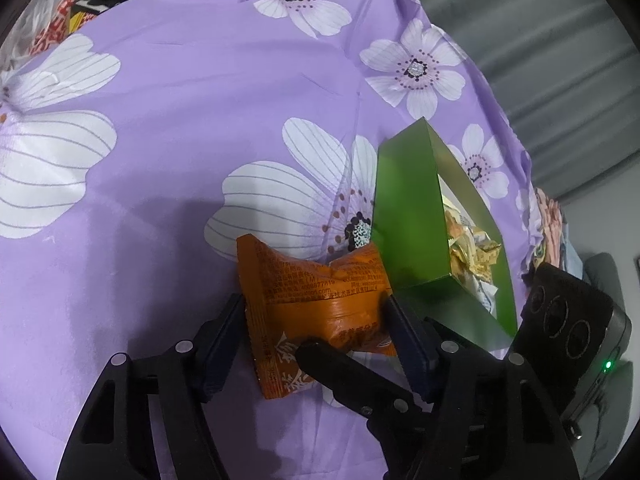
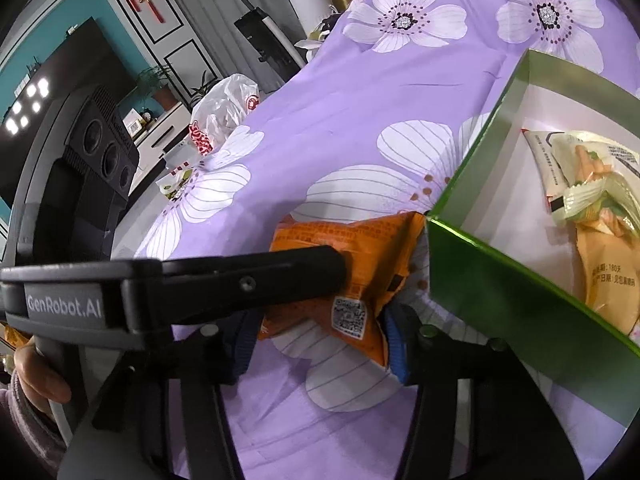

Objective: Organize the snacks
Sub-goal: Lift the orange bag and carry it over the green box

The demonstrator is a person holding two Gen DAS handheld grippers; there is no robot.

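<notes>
Between the jaws of both grippers sits 1 orange snack packet (image 1: 316, 300), lying on the purple flowered cloth (image 1: 180, 128) just left of the green box (image 1: 404, 216). The left gripper (image 1: 316, 316) has its pads pressed on the packet's 2 sides, gripping it. The right gripper (image 2: 320, 332) straddles the same packet (image 2: 352, 272); whether its pads truly clamp I cannot tell. Judging by this, the pick-up step is in hand; next, the packet needs lifting over the near wall into the box (image 2: 500, 292), which already holds at least 3 wrapped snacks (image 2: 600, 216).
</notes>
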